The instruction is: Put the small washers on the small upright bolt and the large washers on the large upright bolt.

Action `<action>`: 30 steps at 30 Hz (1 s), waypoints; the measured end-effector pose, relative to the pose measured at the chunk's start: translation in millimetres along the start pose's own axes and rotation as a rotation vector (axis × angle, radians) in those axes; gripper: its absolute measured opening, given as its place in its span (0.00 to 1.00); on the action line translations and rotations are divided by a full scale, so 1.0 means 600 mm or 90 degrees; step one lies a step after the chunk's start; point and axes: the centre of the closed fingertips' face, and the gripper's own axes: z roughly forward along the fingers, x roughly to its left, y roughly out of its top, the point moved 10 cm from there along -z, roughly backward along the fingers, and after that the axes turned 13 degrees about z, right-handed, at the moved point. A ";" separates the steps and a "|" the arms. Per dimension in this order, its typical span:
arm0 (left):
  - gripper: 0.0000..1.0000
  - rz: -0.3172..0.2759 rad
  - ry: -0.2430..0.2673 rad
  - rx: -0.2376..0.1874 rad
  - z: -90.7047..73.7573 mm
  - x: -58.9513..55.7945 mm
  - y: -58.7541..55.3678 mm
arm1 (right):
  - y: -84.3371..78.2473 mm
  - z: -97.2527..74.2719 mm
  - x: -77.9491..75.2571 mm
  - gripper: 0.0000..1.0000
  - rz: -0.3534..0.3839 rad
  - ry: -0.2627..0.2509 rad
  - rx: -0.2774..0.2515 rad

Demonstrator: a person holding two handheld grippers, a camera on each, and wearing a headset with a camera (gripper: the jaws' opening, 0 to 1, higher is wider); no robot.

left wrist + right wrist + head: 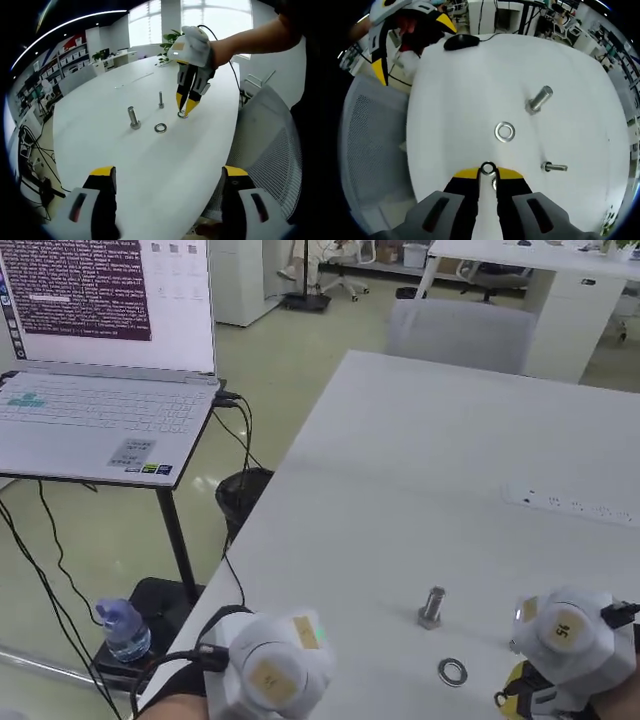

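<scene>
On the white table (pixel 420 460) a large bolt (pixel 432 605) stands upright with a large washer (pixel 452 672) lying flat beside it. From the left gripper view, the large bolt (pixel 133 117), a thinner small bolt (pixel 161 99) and the large washer (pixel 160 128) sit mid-table. My left gripper (pixel 169 175) is open, wide apart and empty, near the table's edge. My right gripper (pixel 488 172) points down at the table, shut on a small washer (pixel 488 168) at its tips. Ahead of it lie the large washer (pixel 505 132), large bolt (pixel 539 99) and small bolt (pixel 554 167).
A laptop (pixel 100 390) stands on a stand left of the table, with cables and a water bottle (pixel 125 628) on the floor below. A power strip (pixel 570 505) lies at the right. A grey chair (pixel 460 335) is at the far end, a mesh chair (pixel 265 150) near the edge.
</scene>
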 end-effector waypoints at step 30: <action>0.95 -0.027 0.005 0.010 0.006 -0.005 -0.009 | 0.008 -0.054 -0.114 0.13 0.073 -0.046 -0.028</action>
